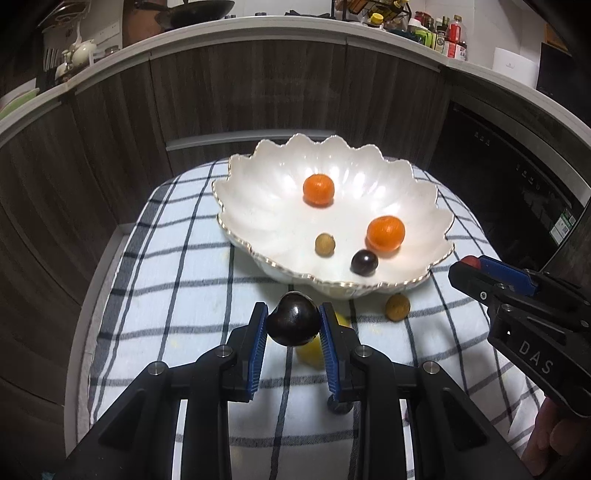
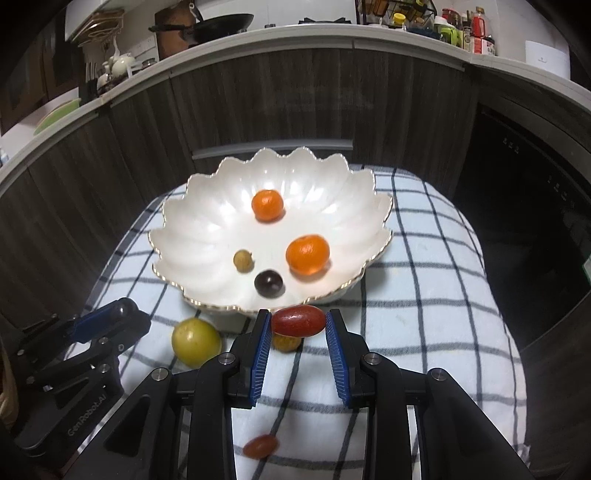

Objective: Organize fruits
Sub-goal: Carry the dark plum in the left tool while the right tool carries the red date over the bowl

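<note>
While each tool (image 1: 293, 325) (image 2: 297, 320) grips fruit, a bowl (image 1: 258, 221) stands just ahead.

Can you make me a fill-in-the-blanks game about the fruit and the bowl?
1. The white bowl holds ____ orange fruits.
2. The left gripper is shut on a ____ plum.
3. The right gripper is shut on a ____ oval fruit.
4. The yellow-green fruit lies on the checked ____.

Missing words: two; dark; red; cloth

Bowl (image 2: 207, 206) on cloth (image 2: 424, 295), four fruits in it. Before bowl on cloth: apple (image 2: 195, 341) left, longan (image 1: 398, 307) right, tomato (image 2: 260, 446) nearest. Counter (image 2: 332, 35) behind.
</note>
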Demonstrator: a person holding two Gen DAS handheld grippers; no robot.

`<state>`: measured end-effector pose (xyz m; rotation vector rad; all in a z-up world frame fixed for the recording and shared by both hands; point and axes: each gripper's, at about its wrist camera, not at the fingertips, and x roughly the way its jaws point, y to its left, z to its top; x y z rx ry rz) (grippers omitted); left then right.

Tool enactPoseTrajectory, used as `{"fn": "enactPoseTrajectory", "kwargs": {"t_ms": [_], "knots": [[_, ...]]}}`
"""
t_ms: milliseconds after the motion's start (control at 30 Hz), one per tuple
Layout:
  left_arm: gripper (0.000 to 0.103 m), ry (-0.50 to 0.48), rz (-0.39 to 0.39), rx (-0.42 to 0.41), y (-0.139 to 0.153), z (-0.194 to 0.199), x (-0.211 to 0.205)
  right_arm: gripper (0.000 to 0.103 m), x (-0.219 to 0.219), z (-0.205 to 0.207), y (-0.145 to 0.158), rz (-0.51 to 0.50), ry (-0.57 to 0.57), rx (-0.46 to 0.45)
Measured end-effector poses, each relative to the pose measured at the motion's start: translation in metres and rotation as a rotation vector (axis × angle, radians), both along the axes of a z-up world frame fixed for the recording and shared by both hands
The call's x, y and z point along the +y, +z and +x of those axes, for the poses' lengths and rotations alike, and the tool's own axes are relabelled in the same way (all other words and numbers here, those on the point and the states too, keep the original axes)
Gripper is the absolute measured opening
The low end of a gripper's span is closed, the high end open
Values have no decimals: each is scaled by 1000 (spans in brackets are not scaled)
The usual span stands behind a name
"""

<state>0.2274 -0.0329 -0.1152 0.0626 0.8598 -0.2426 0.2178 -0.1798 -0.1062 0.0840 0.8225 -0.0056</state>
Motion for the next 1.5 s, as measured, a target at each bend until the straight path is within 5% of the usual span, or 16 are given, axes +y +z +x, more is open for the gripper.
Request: {"fn": "enactPoseTrajectory", "kwargs": {"t_ms": [767, 1500], "knots": [[28, 8, 1, -68, 35, 47, -10, 32, -20, 34, 37, -14, -5, -83], [28, 8, 17, -58, 29, 105, -23, 32, -40, 95, 33, -20, -49, -63]]}}
